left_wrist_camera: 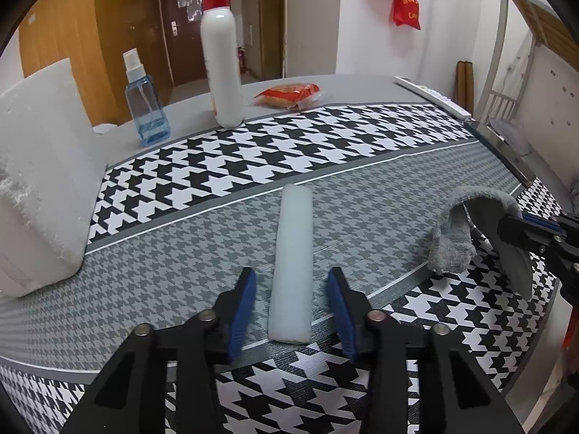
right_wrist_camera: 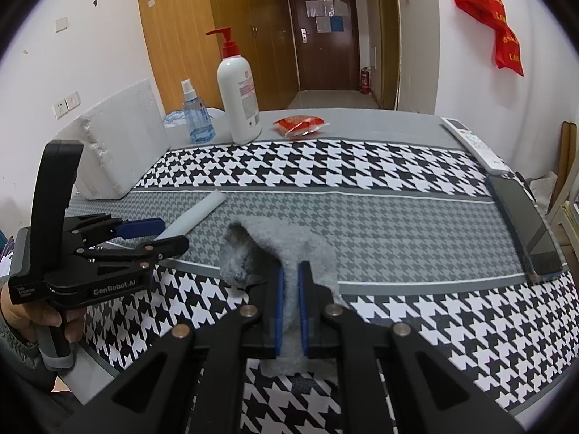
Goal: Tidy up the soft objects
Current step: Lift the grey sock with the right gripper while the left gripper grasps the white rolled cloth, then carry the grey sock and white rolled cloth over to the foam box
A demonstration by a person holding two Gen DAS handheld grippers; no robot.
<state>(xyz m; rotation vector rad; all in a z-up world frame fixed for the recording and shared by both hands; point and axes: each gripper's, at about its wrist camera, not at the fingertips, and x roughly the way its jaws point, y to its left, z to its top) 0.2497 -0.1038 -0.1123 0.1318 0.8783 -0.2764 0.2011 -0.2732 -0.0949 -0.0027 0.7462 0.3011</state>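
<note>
Grey fleecy sock [right_wrist_camera: 286, 249] is pinched between the closed jaws of the right gripper [right_wrist_camera: 290, 289], draped over the checked table [right_wrist_camera: 398, 217] near its front edge. Just to its left, the left gripper [left_wrist_camera: 292, 282] has its jaws apart on either side of a pale foam strip [left_wrist_camera: 292, 264], which lies flat on the grey band towards the front-left corner.

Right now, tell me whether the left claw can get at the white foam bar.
Probably yes: the left claw is open with the foam bar lying between its fingers and nothing blocking it.
</note>
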